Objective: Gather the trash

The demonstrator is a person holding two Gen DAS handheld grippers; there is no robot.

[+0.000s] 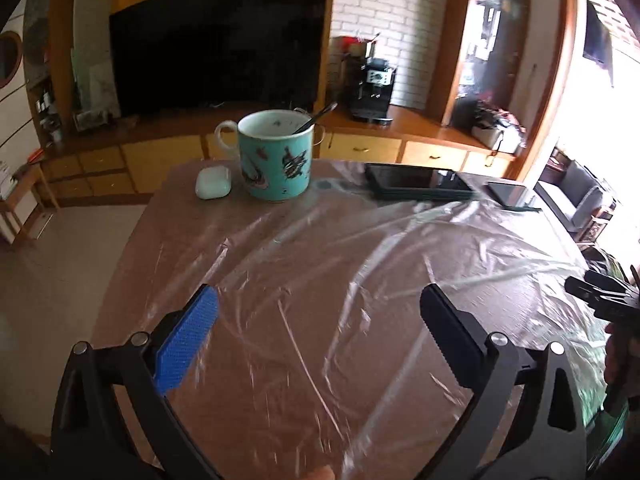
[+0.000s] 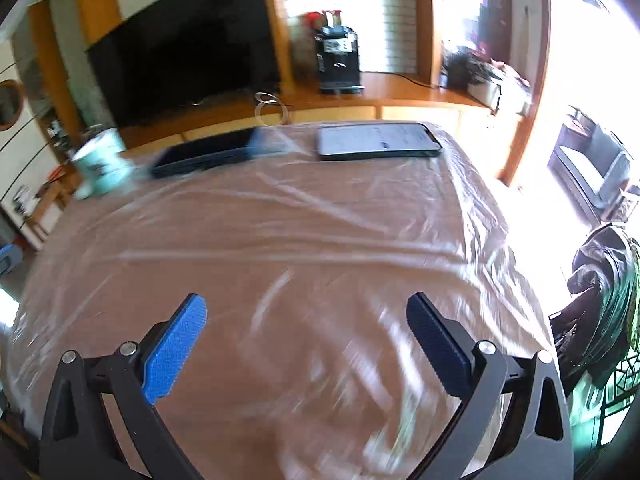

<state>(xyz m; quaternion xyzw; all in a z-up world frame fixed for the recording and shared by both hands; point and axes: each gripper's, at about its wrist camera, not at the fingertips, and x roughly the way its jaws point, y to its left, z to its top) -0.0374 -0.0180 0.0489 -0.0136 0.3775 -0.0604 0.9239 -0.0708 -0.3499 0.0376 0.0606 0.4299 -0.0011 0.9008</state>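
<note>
A brown table (image 1: 132, 256) is covered by a wrinkled clear plastic sheet (image 1: 328, 264), also shown in the right wrist view (image 2: 304, 248). My left gripper (image 1: 320, 304) is open and empty, hovering above the sheet near the table's front. My right gripper (image 2: 306, 312) is open and empty above the sheet; its view is blurred. Part of the right gripper (image 1: 600, 296) shows at the right edge of the left wrist view. No separate piece of trash stands out.
At the table's far end stand a teal mug (image 1: 276, 156) with a spoon, a white earbud case (image 1: 213, 183), a dark tablet (image 1: 416, 184) and a phone (image 2: 376, 141). Behind are a TV (image 1: 220, 44), a wooden cabinet and a coffee machine (image 1: 372, 88).
</note>
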